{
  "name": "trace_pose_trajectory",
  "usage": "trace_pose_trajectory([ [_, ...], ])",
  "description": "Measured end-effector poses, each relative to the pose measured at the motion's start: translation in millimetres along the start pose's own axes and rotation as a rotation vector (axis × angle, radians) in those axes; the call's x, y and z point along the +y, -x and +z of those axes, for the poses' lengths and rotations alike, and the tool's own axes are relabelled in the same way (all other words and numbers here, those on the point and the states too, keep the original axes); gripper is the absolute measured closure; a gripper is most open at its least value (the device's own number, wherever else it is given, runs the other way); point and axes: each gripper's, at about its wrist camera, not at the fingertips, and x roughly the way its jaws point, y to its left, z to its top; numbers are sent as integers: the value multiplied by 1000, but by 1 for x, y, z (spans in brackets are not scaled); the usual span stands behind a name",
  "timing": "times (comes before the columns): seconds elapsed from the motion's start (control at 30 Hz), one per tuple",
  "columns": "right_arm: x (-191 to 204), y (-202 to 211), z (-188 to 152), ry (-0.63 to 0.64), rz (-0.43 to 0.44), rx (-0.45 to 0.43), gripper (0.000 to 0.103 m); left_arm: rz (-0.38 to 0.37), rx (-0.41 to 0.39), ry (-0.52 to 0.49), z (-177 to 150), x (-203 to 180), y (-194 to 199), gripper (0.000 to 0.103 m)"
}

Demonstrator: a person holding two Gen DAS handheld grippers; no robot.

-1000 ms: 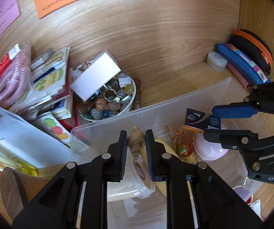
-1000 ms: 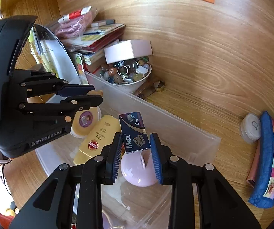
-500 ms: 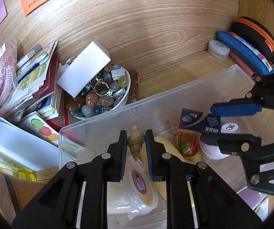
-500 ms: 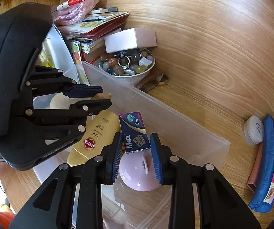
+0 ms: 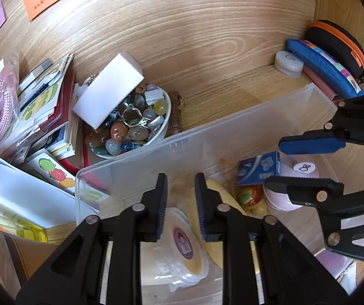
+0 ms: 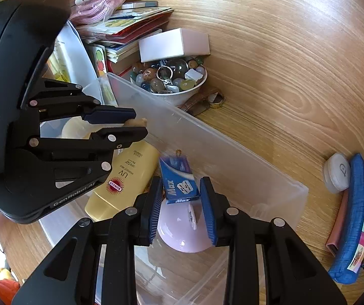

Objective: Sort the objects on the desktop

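Observation:
Both grippers hover over a clear plastic bin [image 5: 207, 137] [image 6: 232, 157]. My left gripper [image 5: 180, 193] is open; no shell shows between its fingers in its own view. In the right wrist view a tan spiral shell [image 6: 136, 122] sits right at the left gripper [image 6: 128, 124] fingertips. My right gripper [image 6: 182, 198] has opened; the blue Max box [image 6: 179, 180] is blurred and loose between its fingers, above a pink round case [image 6: 182, 231]. The box also shows in the left wrist view [image 5: 258, 170].
In the bin lie a yellow UV sunscreen bottle [image 6: 126, 178] and a round lidded tub [image 5: 182, 241]. Behind the bin stand a bowl of stones [image 5: 131, 127] with a white box [image 5: 108, 90], stacked books [image 5: 42, 106], pencil cases [image 5: 324, 66] and a small white case [image 6: 336, 172].
Both grippers have opened. The shell has left the left gripper's grip, and the Max box has slipped free of the right gripper's fingers and dropped lower.

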Motion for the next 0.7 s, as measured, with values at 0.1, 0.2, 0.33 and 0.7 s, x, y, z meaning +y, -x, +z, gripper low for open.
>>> trace_pose_trajectory([
  [0.1, -1, 0, 0, -4, -4, 3, 75, -2, 8, -4, 0, -1, -1, 77],
  [0.2, -3, 1, -2, -19, -4, -2, 75, -8, 13, -8, -1, -1, 0, 72],
  [0.33, -9, 11, -10, -51, 9, -14, 73, 28, 4, -13, -3, -1, 7, 36],
  [0.7, -14, 64, -17, -110, 6, -130, 42, 52, -35, 64, -11, 13, 46, 14],
])
